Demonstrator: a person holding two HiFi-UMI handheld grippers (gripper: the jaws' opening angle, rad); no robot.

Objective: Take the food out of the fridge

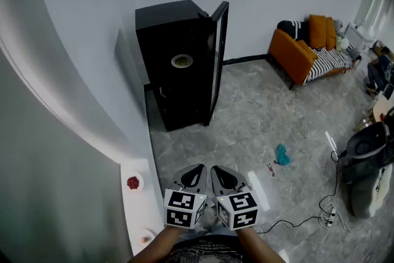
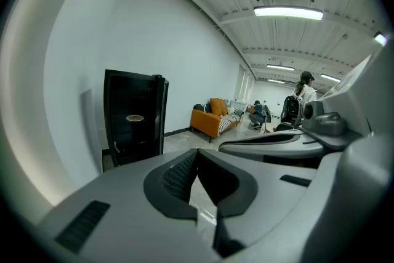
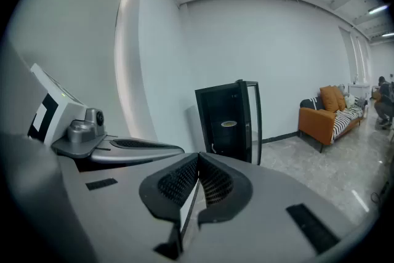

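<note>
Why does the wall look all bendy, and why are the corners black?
Head view: the wide lens bends the white wall into a curve. Left gripper view: dark rounded corners, bright ceiling strip light glaring. Right gripper view: same rounding.

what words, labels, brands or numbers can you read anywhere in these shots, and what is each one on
None: no view shows any readable word or number.
Left tongs and right tongs: their cubes carry only black-and-white square marker patterns, with no letters or digits.
Fridge: no brand or label can be made out on its black body or open door.
</note>
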